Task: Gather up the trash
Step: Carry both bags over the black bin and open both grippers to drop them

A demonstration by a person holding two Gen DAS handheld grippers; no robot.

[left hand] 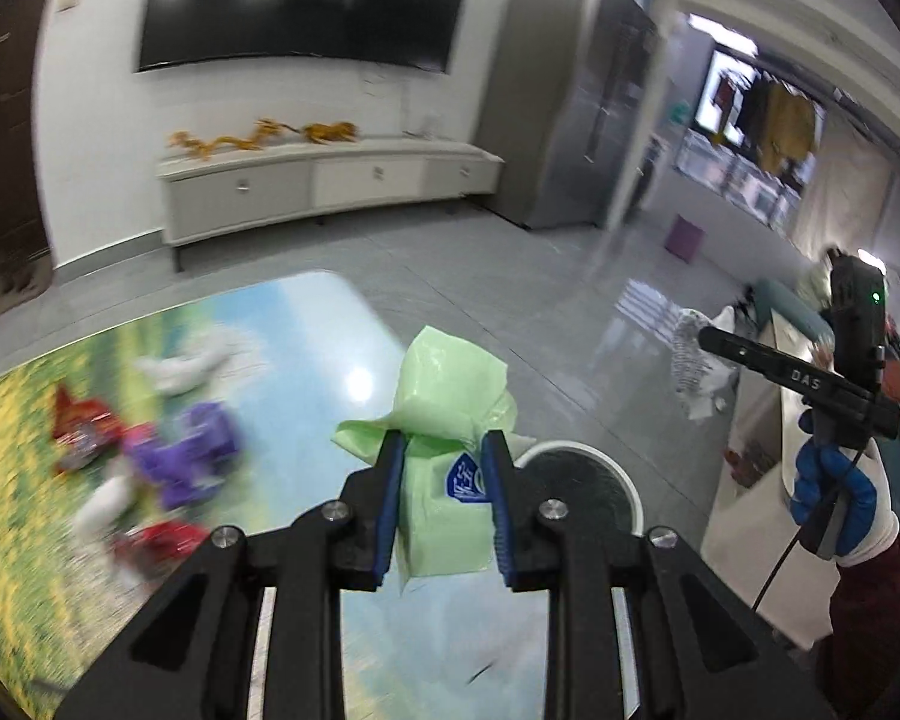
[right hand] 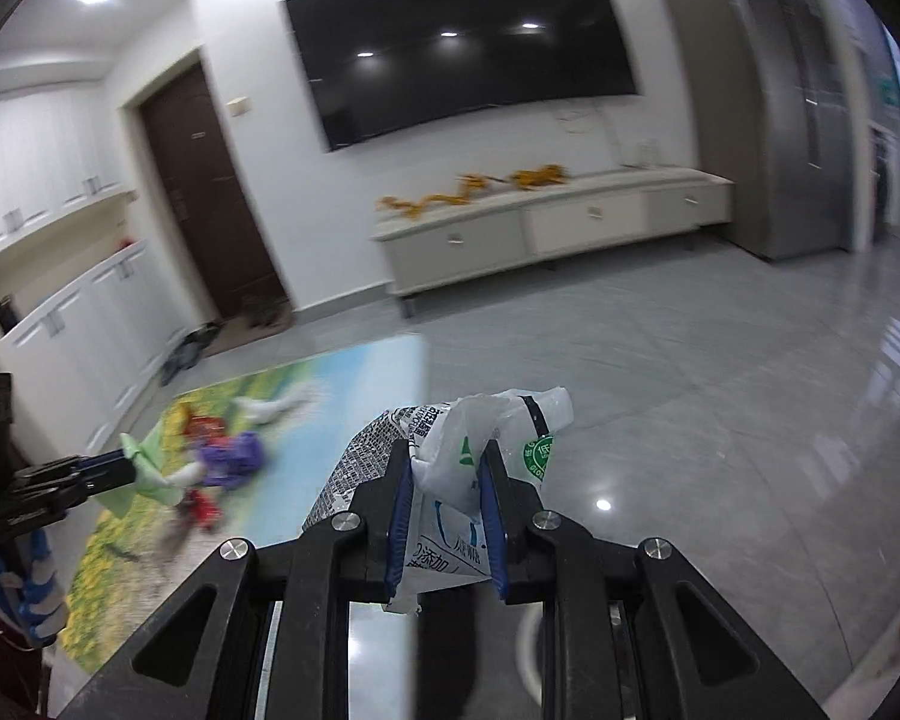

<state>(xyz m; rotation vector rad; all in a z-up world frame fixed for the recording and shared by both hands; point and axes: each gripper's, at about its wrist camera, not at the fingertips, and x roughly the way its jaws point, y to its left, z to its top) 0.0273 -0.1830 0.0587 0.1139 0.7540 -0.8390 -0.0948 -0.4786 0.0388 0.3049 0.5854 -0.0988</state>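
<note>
My left gripper [left hand: 443,450] is shut on a light green plastic packet [left hand: 444,396] and holds it above the table's right edge, next to a round white-rimmed bin [left hand: 588,480] below. My right gripper [right hand: 448,462] is shut on a crumpled white printed wrapper [right hand: 450,450] above the table's edge. More trash lies on the picture-printed table [left hand: 306,372]: a purple wrapper [left hand: 192,450], red wrappers [left hand: 84,426] and white scraps [left hand: 180,363]. The left gripper with its green packet shows at the left of the right wrist view [right hand: 127,461]. The right gripper's body shows at the right of the left wrist view [left hand: 834,378].
A low TV cabinet [left hand: 330,186] and wall TV [left hand: 306,0] stand across a grey tiled floor [left hand: 510,288]. A grey fridge [left hand: 564,108] is at the right. A sofa with clutter [left hand: 768,360] is to the right. A dark door [right hand: 210,192] is at the left.
</note>
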